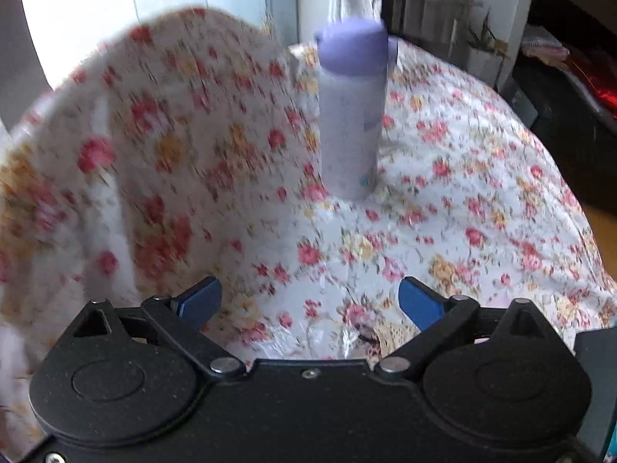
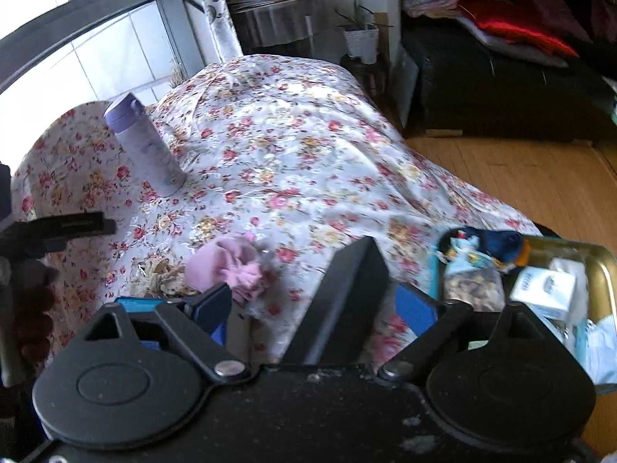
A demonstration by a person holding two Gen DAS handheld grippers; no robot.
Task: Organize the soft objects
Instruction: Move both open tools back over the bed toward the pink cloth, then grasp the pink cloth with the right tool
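Note:
A crumpled pink soft cloth [image 2: 227, 266] lies on the floral tablecloth [image 2: 293, 154], just ahead of my right gripper's left finger. My right gripper [image 2: 316, 305] is open, and a dark flat object [image 2: 347, 301] stands between its jaws; I cannot tell whether it is held. My left gripper [image 1: 310, 301] is open and empty above the floral tablecloth [image 1: 443, 212], facing a lavender bottle [image 1: 351, 115]. The left gripper's body shows at the left edge of the right wrist view [image 2: 58, 227]. A metal tray [image 2: 601, 270] at the right holds a dark blue soft item [image 2: 501, 243], packets and a tissue pack.
The lavender bottle [image 2: 146, 146] stands upright at the table's back left. A floral-covered chair back [image 1: 135, 154] rises at the left. Beyond the table are a window, a potted plant [image 2: 362, 38], a dark sofa with red cloth [image 2: 513, 31] and a wooden floor [image 2: 520, 177].

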